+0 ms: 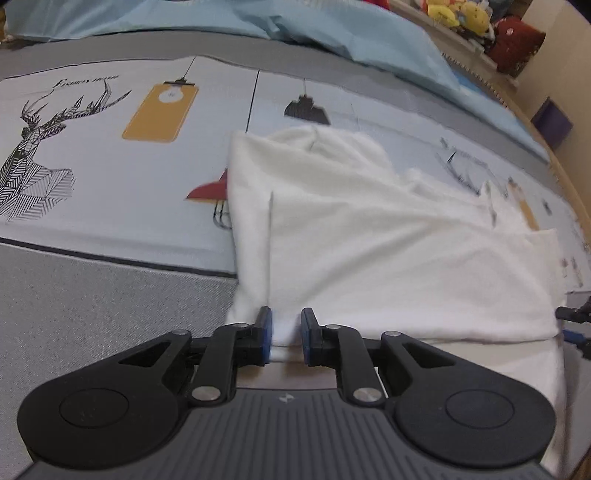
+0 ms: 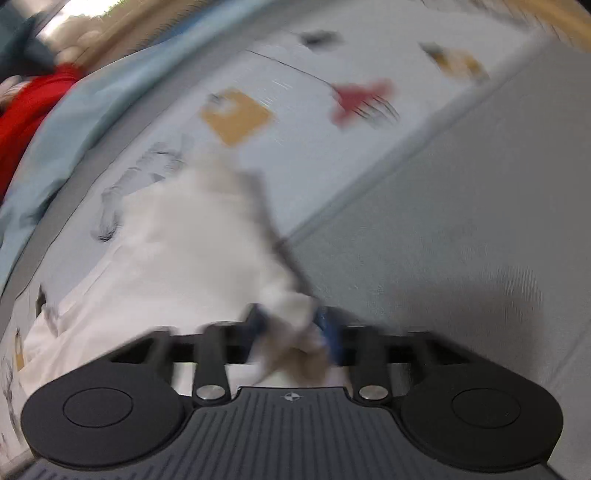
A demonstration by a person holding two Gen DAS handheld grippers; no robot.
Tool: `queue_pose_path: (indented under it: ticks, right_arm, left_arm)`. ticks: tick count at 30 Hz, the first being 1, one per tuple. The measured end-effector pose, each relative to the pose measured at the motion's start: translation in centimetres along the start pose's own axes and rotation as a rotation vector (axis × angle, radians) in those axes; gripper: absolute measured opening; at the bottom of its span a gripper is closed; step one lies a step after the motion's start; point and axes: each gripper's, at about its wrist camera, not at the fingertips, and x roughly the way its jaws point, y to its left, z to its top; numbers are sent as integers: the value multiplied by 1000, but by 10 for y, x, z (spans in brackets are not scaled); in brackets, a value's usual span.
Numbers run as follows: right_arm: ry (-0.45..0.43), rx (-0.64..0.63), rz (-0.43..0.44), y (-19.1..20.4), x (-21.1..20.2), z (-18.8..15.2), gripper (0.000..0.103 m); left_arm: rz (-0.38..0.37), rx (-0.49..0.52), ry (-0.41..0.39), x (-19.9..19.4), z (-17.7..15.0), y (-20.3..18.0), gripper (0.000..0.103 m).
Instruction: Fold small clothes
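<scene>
A white garment (image 1: 388,251) lies partly folded on the printed bed cover (image 1: 110,177), with one layer doubled over along its left side. My left gripper (image 1: 287,332) is at the garment's near edge, its blue pads (image 1: 266,328) closed on a small bunch of the white cloth. The right wrist view is blurred. There the same white garment (image 2: 192,240) runs up and to the left, and my right gripper (image 2: 291,328) has a crumpled corner of it pinched between its pads (image 2: 327,328). That corner sits over the grey band (image 2: 461,221) of the cover.
The cover shows a deer drawing (image 1: 33,155) and lamp prints (image 1: 159,110), with a grey woven strip (image 1: 92,314) along the near side. A light blue quilt (image 1: 332,29) lies bunched at the back. Plush toys (image 1: 461,14) sit on a shelf beyond it. Red fabric (image 2: 22,110) lies at the far left.
</scene>
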Motion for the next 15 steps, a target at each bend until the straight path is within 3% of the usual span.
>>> queue_pose_path:
  ticks: [3, 6, 8, 10, 13, 15]
  right_arm:
    - [-88, -86, -12, 10, -11, 5, 45]
    - [-28, -63, -39, -2, -1, 6, 49]
    - [-25, -11, -25, -7, -9, 3, 49]
    - [-81, -54, -29, 2, -29, 1, 49]
    - [-189, -212, 28, 18, -73, -7, 48]
    - [-250, -312, 37, 27, -101, -16, 47]
  left_arm:
    - [-26, 22, -50, -9, 5, -4, 20]
    - [60, 72, 51, 8, -3, -6, 22]
    - [73, 100, 28, -2, -4, -12, 22]
    - [68, 143, -34, -25, -5, -21, 24]
    - [42, 194, -139, -68, -13, -32, 37]
    - [49, 200, -175, -95, -24, -35, 39]
